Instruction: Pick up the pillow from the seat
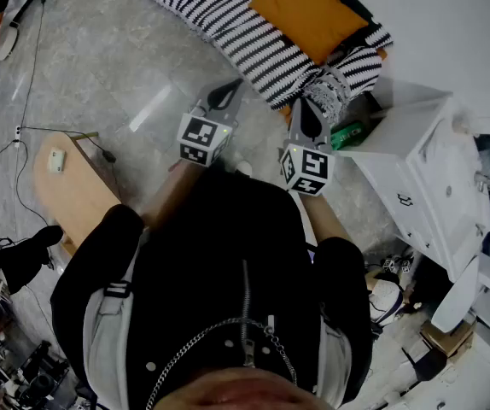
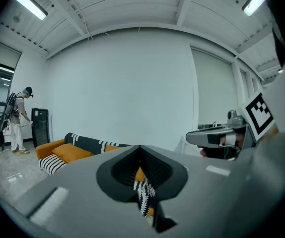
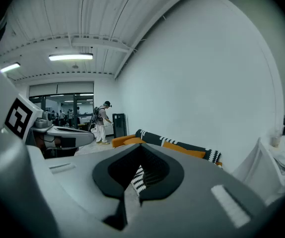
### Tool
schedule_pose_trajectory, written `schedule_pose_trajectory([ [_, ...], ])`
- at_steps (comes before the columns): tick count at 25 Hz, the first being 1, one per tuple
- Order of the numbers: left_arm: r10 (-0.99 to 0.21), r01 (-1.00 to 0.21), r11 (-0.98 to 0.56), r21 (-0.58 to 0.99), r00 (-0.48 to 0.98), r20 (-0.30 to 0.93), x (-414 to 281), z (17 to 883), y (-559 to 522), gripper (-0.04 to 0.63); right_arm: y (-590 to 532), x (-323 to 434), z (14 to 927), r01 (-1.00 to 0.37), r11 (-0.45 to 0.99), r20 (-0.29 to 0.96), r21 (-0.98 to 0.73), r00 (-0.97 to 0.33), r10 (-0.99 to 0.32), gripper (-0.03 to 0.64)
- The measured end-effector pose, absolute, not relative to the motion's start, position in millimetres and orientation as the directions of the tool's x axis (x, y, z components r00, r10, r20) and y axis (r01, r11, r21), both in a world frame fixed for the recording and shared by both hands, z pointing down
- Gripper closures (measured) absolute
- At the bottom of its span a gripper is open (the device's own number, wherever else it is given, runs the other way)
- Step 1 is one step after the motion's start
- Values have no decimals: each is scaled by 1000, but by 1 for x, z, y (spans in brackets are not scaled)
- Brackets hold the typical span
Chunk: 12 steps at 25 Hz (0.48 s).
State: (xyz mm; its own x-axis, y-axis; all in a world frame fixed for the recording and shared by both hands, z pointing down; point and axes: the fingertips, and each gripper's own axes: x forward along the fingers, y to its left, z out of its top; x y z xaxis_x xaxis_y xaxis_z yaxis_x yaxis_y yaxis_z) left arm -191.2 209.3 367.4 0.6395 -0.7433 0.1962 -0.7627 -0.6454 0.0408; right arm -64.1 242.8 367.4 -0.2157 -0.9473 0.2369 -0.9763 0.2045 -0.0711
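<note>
An orange pillow (image 1: pixel 309 11) lies on a sofa seat covered in black-and-white stripes (image 1: pixel 228 24), at the top of the head view. A striped bolster (image 1: pixel 345 77) lies at the seat's near end. I hold both grippers side by side in front of my chest, pointing at the sofa and well short of it. My left gripper (image 1: pixel 225 95) is shut and holds nothing. My right gripper (image 1: pixel 306 114) is also shut and empty. In the left gripper view the closed jaws (image 2: pixel 140 148) hide most of the sofa; the orange pillow (image 2: pixel 73 152) shows to the left.
A white cabinet (image 1: pixel 433 169) stands close on the right, with a green object (image 1: pixel 347 135) at its foot. A low wooden table (image 1: pixel 74 186) is on the left, with cables on the floor beside it. Another person (image 2: pixel 18 120) stands far off across the room.
</note>
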Motion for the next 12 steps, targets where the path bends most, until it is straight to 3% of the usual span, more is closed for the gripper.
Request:
schedule_pose_trajectory([
  [12, -733, -753, -655, 62, 654, 187, -186, 373, 223, 584, 256, -66, 375, -963, 242, 230, -121, -265, -936, 614],
])
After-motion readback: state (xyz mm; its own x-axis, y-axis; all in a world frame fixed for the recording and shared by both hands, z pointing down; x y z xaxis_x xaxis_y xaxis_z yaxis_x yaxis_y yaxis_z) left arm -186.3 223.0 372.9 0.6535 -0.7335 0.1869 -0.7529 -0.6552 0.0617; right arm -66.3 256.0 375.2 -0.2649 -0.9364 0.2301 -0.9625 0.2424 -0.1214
